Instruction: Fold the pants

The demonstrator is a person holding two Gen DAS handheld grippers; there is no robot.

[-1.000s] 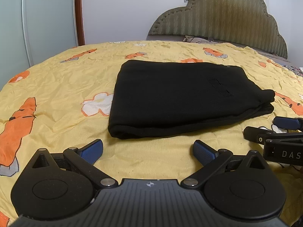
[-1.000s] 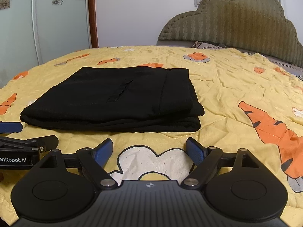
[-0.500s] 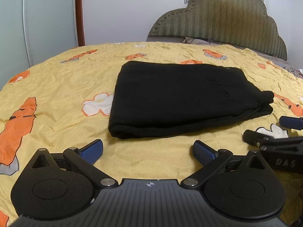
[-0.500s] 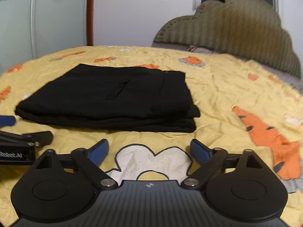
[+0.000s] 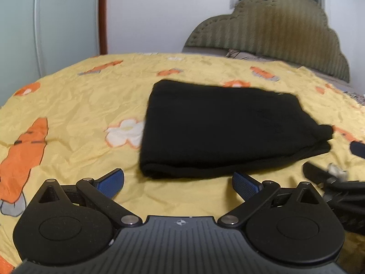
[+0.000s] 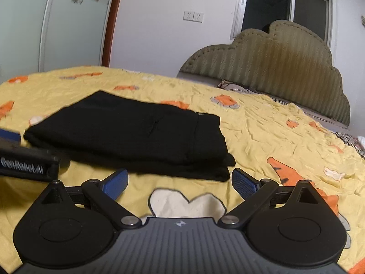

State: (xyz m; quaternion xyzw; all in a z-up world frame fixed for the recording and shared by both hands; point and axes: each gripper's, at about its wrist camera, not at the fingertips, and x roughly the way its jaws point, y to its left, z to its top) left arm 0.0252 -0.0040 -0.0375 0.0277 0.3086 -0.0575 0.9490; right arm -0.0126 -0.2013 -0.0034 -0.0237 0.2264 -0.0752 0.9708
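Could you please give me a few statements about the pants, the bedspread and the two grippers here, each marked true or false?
1. The black pants lie folded on the yellow bedspread. True.
2. The left gripper clamps the pants. False: its jaws are apart and empty.
3. The right gripper holds nothing. True.
4. The pants hang over the headboard. False: they lie flat on the bed.

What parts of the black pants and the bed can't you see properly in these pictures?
- Folded black pants, left wrist view: motion blur smears the edges, so the layers cannot be counted.
- Pants' underside, both views: hidden against the yellow bedsheet.
- Right tongs, left wrist view: cut off by the right edge and blurred.
- Left tongs, right wrist view: cut off by the left edge.
- Pillow, right wrist view: only a sliver shows past the sheet.
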